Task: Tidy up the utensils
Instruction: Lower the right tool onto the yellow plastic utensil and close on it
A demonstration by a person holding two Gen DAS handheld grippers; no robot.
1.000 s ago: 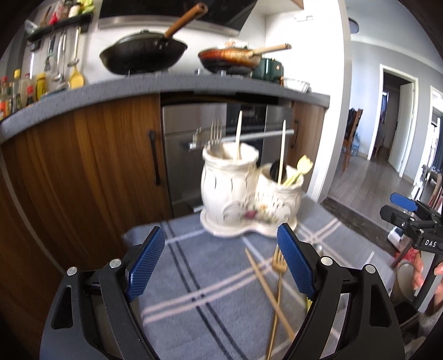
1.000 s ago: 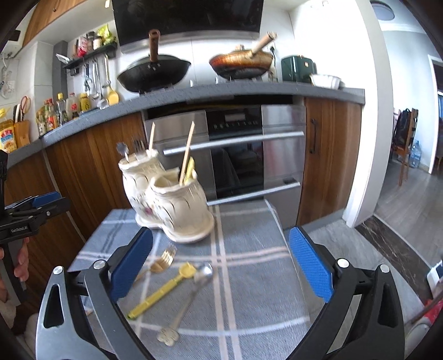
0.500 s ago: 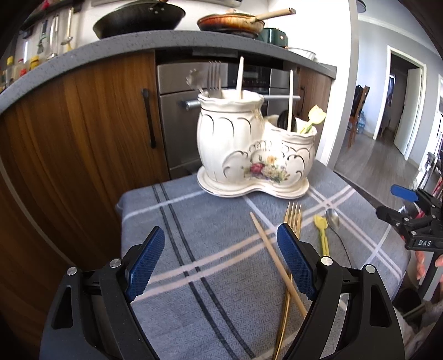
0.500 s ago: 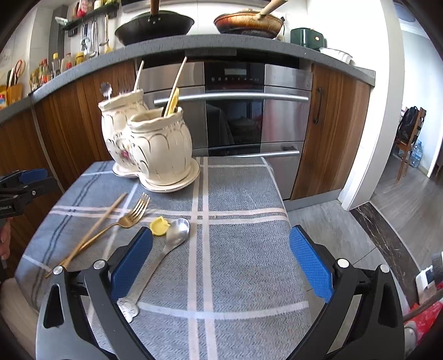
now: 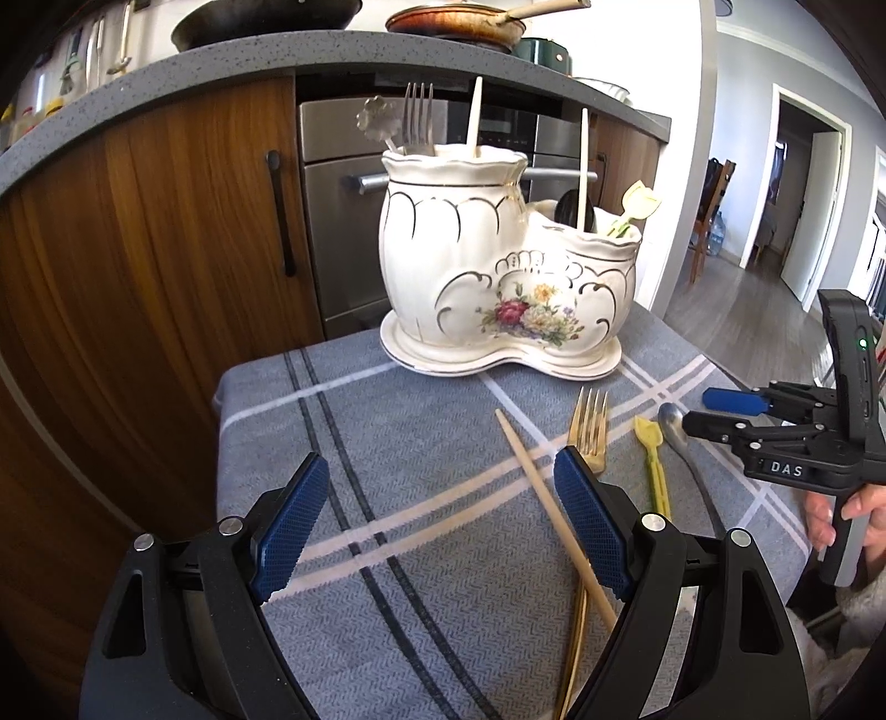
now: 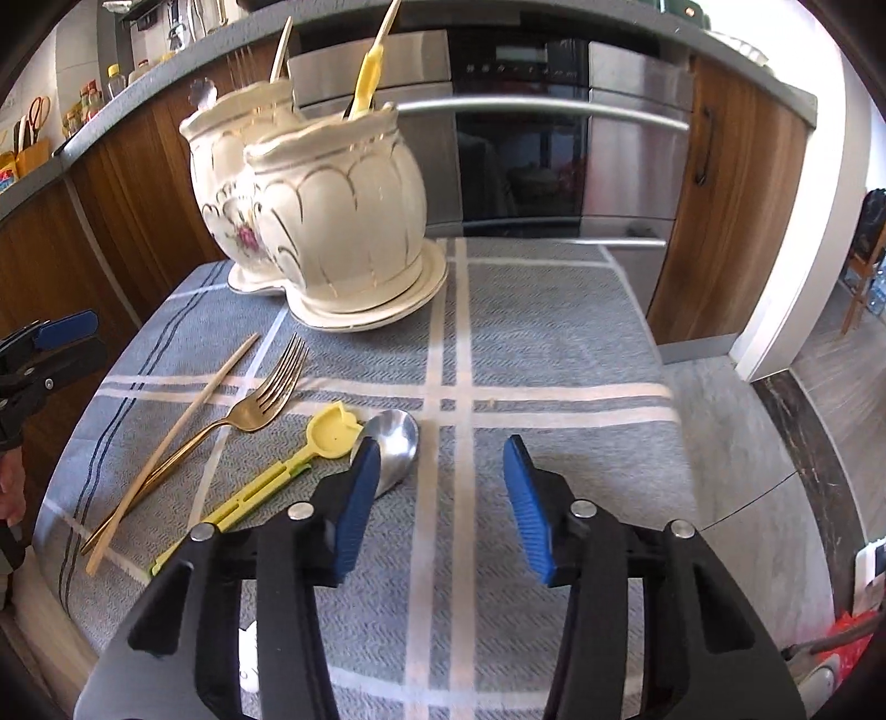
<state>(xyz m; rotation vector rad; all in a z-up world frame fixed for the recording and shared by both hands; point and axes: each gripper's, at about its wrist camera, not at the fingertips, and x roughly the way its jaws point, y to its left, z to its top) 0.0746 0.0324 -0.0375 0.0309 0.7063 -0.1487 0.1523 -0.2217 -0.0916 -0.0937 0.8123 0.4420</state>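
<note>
A white floral double-pot utensil holder [image 5: 498, 277] [image 6: 326, 210] stands at the back of the table with a fork, spoons and chopsticks in it. On the cloth lie a wooden chopstick [image 5: 548, 509] [image 6: 183, 432], a gold fork [image 5: 587, 437] [image 6: 260, 404], a yellow spoon [image 5: 653, 459] [image 6: 326, 437] and a silver spoon [image 5: 673, 423] [image 6: 396, 443]. My left gripper [image 5: 437, 526] is open and empty, low over the cloth left of the chopstick. My right gripper [image 6: 443, 498] is open and empty; its left pad [image 6: 360, 498] is over the silver spoon's handle. It also shows in the left wrist view [image 5: 775, 421].
The small table has a grey checked cloth [image 5: 387, 443] [image 6: 554, 332]. Behind it are wooden cabinets [image 5: 166, 221], a steel oven [image 6: 526, 138] and a counter with pans [image 5: 454, 27]. The floor drops away to the right [image 6: 775, 415].
Both grippers have dropped lower and come closer to the table. The right gripper's jaws have narrowed and now stand over the silver spoon.
</note>
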